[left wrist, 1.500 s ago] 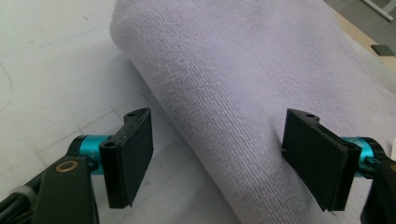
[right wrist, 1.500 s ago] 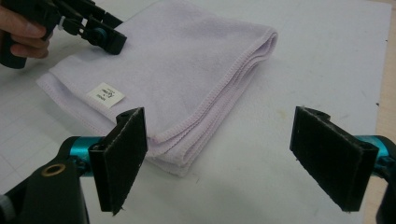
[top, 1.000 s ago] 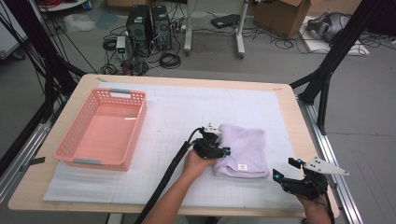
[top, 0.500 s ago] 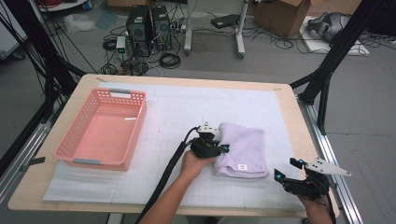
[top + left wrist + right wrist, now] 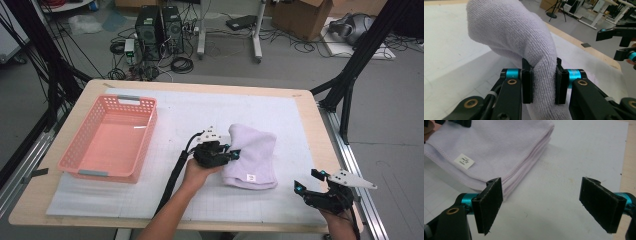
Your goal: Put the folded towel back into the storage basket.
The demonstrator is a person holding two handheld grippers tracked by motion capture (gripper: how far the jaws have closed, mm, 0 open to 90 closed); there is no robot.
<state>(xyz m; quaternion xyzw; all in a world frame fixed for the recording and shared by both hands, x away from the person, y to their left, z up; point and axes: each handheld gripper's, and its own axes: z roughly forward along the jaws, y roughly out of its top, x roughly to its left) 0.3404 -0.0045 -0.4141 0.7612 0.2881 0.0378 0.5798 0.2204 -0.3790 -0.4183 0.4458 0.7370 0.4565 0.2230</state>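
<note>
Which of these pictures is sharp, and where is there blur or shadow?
Left gripper view: folded lilac terry towel crisp between the pads, background room soft. Right gripper view: black pads sharp, faint shadow under the towel's edge. High view: soft, even light, slightly grainy.

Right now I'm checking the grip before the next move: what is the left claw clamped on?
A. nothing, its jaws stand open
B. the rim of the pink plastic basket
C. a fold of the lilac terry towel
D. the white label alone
C: in the left gripper view the left claw has both pads pressed into a bunched fold of the lilac terry towel.
</note>
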